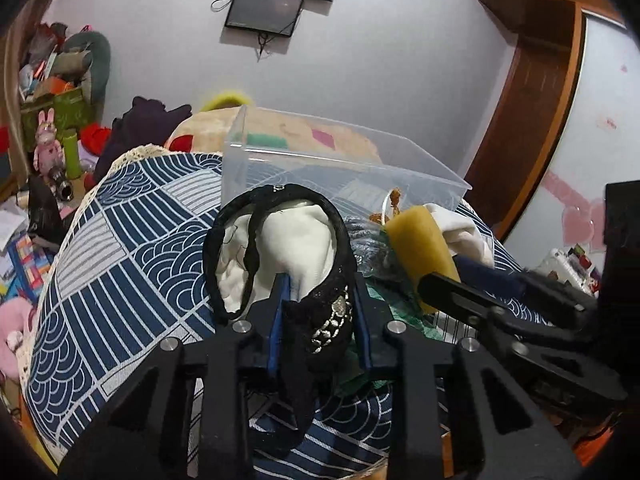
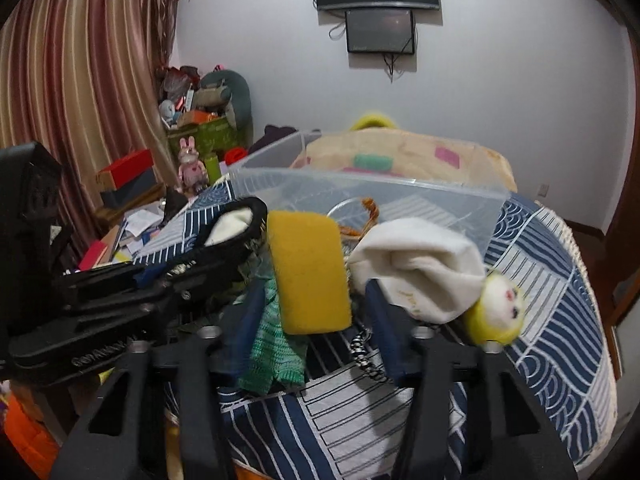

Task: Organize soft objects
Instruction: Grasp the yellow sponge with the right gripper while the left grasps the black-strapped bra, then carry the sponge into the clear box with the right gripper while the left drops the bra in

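Observation:
My left gripper [image 1: 320,280] is shut on a black sequinned pouch with a white lining [image 1: 288,256], held up above the bed; it also shows in the right wrist view [image 2: 232,228]. My right gripper [image 2: 316,292] stands open around a yellow sponge [image 2: 308,272], which also shows in the left wrist view [image 1: 420,248]. A green knitted cloth [image 2: 276,344] lies under the sponge. A white cloth [image 2: 420,264] and a small yellow-and-white plush toy [image 2: 500,312] lie to its right. A clear plastic bin [image 2: 360,200] stands just behind, also in the left wrist view [image 1: 340,164].
The objects lie on a bed with a blue and white patterned cover [image 2: 540,280]. A beige pillow [image 2: 420,160] sits behind the bin. Cluttered boxes and toys [image 2: 200,128] fill the left corner by the curtain [image 2: 80,100]. Two screens [image 2: 376,0] hang on the wall.

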`<state>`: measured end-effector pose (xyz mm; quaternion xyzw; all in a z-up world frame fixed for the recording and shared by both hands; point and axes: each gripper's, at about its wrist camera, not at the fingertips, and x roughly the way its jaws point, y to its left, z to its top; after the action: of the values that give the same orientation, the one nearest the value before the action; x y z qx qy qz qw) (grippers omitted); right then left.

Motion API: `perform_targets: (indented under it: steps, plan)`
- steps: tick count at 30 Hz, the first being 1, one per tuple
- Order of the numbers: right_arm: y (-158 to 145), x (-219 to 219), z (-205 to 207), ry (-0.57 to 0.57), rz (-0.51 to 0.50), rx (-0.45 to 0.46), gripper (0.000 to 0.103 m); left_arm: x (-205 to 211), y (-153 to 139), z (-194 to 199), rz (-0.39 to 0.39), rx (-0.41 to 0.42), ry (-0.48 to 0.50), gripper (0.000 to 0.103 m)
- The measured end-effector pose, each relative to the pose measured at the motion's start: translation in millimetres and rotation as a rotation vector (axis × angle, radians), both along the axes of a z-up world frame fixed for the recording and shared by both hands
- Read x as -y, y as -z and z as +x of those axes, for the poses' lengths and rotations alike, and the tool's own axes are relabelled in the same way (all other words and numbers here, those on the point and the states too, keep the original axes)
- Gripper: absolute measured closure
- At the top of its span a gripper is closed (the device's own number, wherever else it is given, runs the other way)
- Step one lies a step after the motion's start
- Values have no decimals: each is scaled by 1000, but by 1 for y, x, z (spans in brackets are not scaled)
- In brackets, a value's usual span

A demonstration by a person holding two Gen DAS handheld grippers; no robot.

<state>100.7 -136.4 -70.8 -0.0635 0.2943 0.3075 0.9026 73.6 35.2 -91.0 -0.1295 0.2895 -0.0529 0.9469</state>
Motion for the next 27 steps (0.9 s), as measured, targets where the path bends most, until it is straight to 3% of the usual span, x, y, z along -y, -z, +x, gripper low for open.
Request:
perform_targets:
  steps: [3,8,16,27]
  plan:
    - [5,-2,2,5,4,-27,72,-3,1,-1,-20,-2,-3,77]
    - [-5,4,-7,18,28,10,75,-3,-9,-12,-24,48,-7,80]
    - [-28,22,-11,49,77,77,75,4,-46,-30,47,147,-20,81]
    - [-55,41,11,110,86,99,75,3,-84,-14,102,204,18,82]
